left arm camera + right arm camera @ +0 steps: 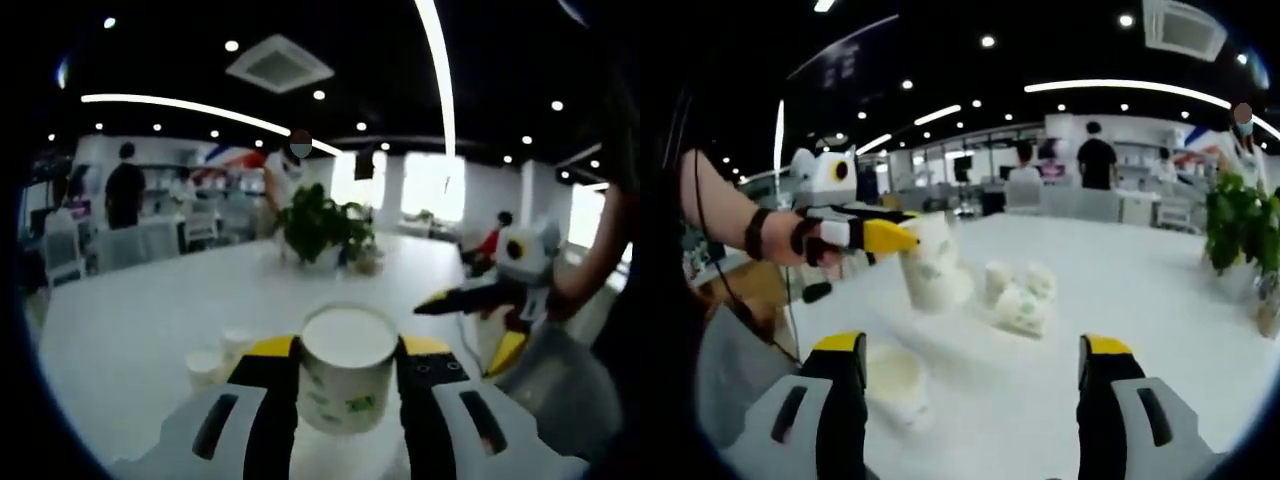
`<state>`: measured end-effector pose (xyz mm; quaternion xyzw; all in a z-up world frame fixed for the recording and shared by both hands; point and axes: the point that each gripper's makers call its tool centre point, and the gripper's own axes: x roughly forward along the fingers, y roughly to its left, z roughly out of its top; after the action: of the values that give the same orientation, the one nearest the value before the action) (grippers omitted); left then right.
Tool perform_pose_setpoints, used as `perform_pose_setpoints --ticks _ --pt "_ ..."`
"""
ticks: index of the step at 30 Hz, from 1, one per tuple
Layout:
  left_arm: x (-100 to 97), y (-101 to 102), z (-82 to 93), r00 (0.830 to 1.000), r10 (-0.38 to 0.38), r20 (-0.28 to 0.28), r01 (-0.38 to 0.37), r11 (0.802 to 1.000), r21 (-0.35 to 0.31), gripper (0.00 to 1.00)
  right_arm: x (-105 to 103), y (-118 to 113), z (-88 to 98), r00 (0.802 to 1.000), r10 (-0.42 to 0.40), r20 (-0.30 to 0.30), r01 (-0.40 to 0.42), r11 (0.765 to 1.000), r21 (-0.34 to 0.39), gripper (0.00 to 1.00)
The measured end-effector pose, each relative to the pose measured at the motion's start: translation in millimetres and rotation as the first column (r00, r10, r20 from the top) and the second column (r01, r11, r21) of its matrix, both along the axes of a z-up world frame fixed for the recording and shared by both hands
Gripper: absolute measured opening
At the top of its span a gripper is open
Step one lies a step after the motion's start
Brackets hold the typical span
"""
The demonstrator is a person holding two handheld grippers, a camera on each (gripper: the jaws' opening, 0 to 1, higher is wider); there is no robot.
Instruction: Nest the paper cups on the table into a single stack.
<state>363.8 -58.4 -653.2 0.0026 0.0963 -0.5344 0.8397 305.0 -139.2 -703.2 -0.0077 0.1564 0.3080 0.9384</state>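
Left tongs (346, 372) clamp a paper cup (347, 368) – right tongs (974, 365) gape wide above table (1140, 300).

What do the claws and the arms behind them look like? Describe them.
Both claws, left claw and right claw, have pale grey jaws with dark slots, black inner faces and yellow tips. A black wrist strap and a thin black cable run along the bare left arm.
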Motion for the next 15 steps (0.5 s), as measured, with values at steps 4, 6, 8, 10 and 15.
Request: perform_pose_setpoints --ticks 4,6,8,10,15 --pt "-1.3 -3 4.5 1.0 -0.017 0.006 0.017 1.0 0.001 0.36 0 5 1.0 1.0 0.012 0.0 -0.012 1.0 0.004 0.85" --pt "-2.2 -3 9.8 1.0 -0.022 0.013 0.023 1.0 -0.007 0.36 0 6 1.5 1.0 0.017 0.001 -0.017 1.0 0.005 0.85" --pt "-2.7 -3 11.9 1.0 -0.024 0.016 0.024 1.0 -0.008 0.36 0 6 2.1 1.0 0.019 0.001 -0.019 1.0 0.011 0.85" --pt "-3.7 -3 15.8 0.999 -0.026 0.021 0.026 1.0 -0.014 0.36 0 6 2.3 1.0 0.02 0.003 -0.02 1.0 0.008 0.84" --pt "-7.7 -6 20.0 0.999 -0.039 0.02 0.04 0.999 -0.024 0.36 -1 9 4.6 0.999 0.031 0.008 -0.031 0.999 0.021 0.8"
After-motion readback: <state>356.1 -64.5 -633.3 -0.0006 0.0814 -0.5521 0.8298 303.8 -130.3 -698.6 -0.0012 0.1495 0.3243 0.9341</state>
